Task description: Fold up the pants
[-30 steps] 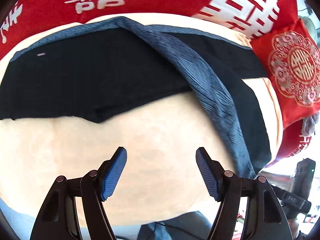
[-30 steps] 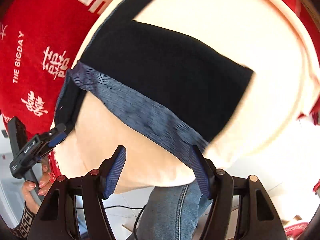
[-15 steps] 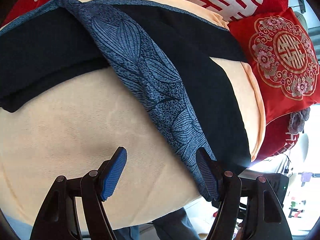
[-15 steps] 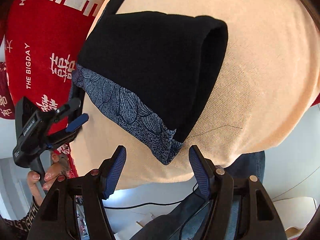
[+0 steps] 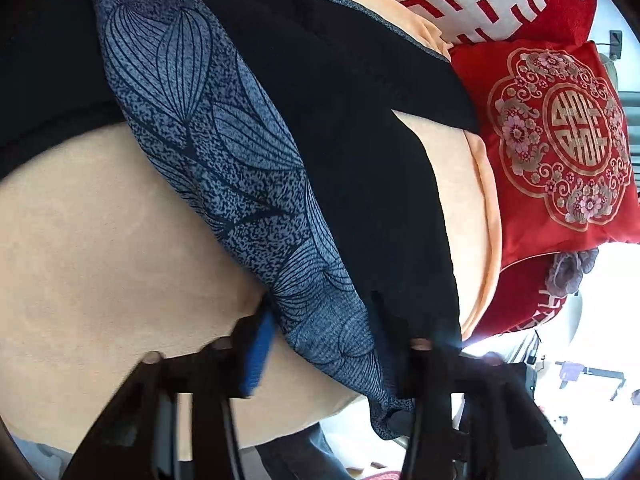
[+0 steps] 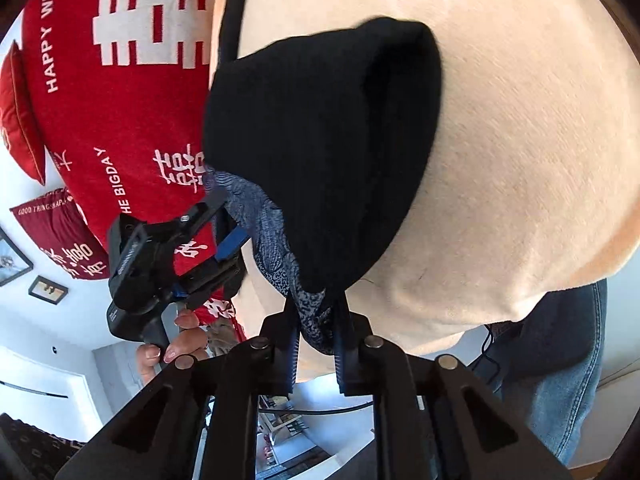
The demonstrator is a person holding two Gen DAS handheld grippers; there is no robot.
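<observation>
The pants (image 5: 344, 152) lie on a big peach cushion (image 5: 100, 240). They are black, with a blue band (image 5: 224, 152) that has a leaf pattern on it. In the left wrist view the band runs slanted down the cushion toward the near edge.

The left gripper (image 5: 328, 344) sits at that near edge. Its two fingers stand on each side of the blue band, and the band goes between them. The picture is blurry there. One blue pad (image 5: 258, 350) shows on one side – the other finger is dark and hard to see. I cannot tell if this claw has pinched the cloth or is only around it.

In the right wrist view the right gripper (image 6: 318, 334) has its fingers squeezed close together on a corner of the pants (image 6: 320, 152), where the blue band (image 6: 276, 248) meets the black cloth. It is grasping the pants. The black part is folded over into a rounded flap on the cushion (image 6: 520, 160).

The left gripper (image 6: 230, 248) also shows here, off to the side, with a hand (image 6: 176, 346) on its handle. Red cushions (image 5: 560, 140) with white and gold signs lie behind – and a red blanket (image 6: 120, 100) too.
</observation>
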